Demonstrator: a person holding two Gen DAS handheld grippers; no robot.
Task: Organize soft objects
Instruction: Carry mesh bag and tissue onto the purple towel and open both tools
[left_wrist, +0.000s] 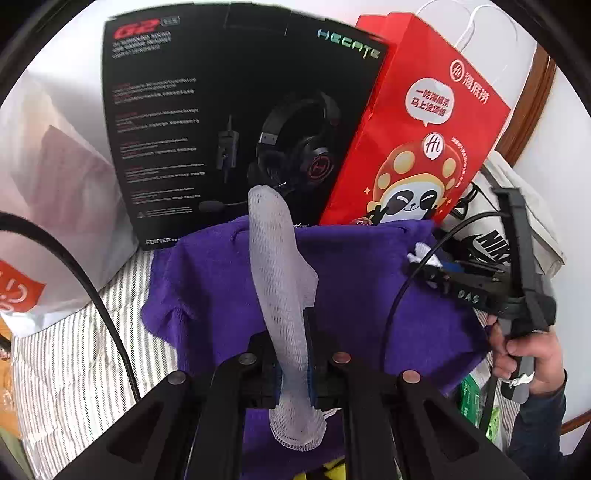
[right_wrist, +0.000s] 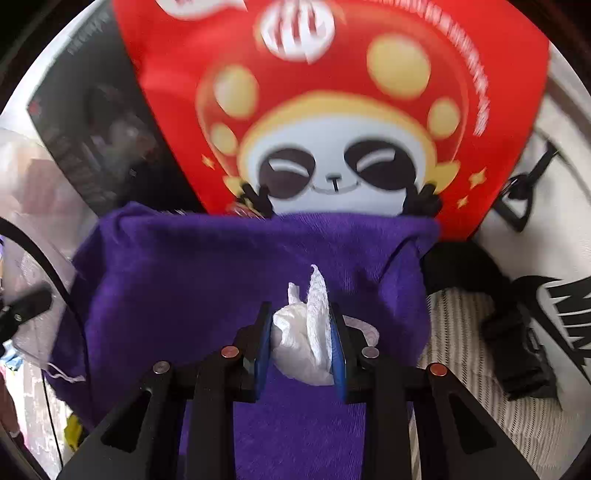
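Note:
A purple fleece cloth (left_wrist: 369, 295) lies spread on the striped bedding, also under my right gripper as the purple cloth (right_wrist: 207, 280). My left gripper (left_wrist: 290, 332) is shut on a white foam mesh sleeve (left_wrist: 275, 266), which sticks up and forward past the fingers over the cloth. My right gripper (right_wrist: 301, 332) is shut on a crumpled white tissue wad (right_wrist: 303, 343) just above the purple cloth. In the left wrist view the right gripper (left_wrist: 428, 266) shows at the right, held by a hand (left_wrist: 532, 354), with the white wad at its tip.
A black headset box (left_wrist: 229, 122) and a red paper bag with a panda (left_wrist: 417, 122) stand behind the cloth. A white Nike bag (right_wrist: 554, 266) with black straps lies at the right. Striped bedding (left_wrist: 70, 354) and a clear plastic bag (left_wrist: 48, 206) are at the left.

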